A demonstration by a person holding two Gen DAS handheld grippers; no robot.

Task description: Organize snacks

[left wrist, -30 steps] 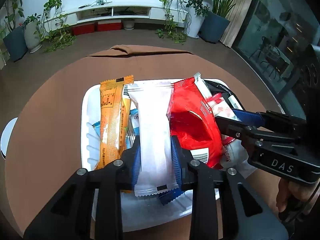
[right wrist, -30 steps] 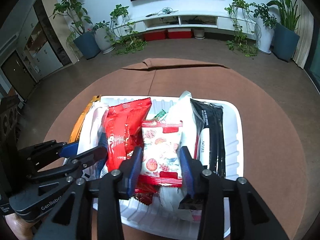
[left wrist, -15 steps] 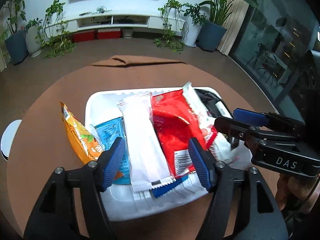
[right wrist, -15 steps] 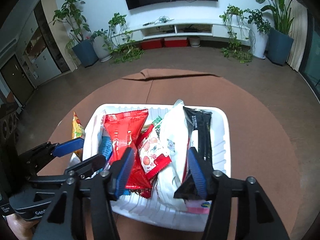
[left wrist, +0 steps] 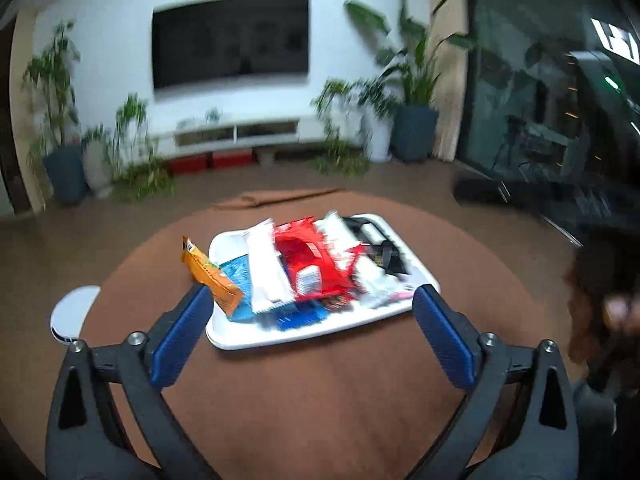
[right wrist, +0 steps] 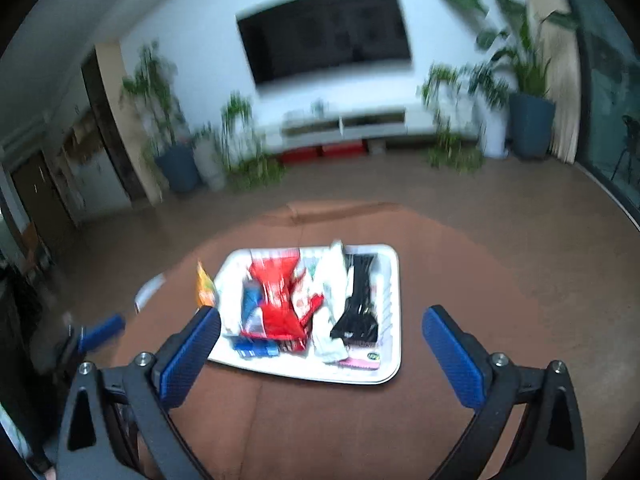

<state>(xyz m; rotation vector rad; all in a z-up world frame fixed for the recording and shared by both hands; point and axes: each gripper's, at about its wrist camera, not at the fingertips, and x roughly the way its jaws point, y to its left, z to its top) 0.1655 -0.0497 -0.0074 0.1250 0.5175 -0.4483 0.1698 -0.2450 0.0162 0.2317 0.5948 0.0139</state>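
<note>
A white tray (left wrist: 320, 330) sits on the round brown table and holds several snack packs: a white pack (left wrist: 266, 268), a red pack (left wrist: 306, 260), a blue pack (left wrist: 238, 276) and a black pack (left wrist: 376, 240). An orange pack (left wrist: 208, 276) leans over the tray's left rim. My left gripper (left wrist: 308, 322) is wide open and empty, pulled back in front of the tray. In the right wrist view the tray (right wrist: 384, 372), red pack (right wrist: 276, 296), black pack (right wrist: 358, 304) and orange pack (right wrist: 205, 290) show too. My right gripper (right wrist: 322, 342) is wide open and empty, also short of the tray.
The brown table (left wrist: 320, 400) has a white round object (left wrist: 72, 312) at its left edge. The left gripper's blue fingertip (right wrist: 102, 328) shows at the left of the right wrist view. Beyond are a TV, a low white cabinet and potted plants.
Both grippers opened wider and drew back and up from the tray, leaving the white and patterned packs in it. The orange pack had tipped over the left rim.
</note>
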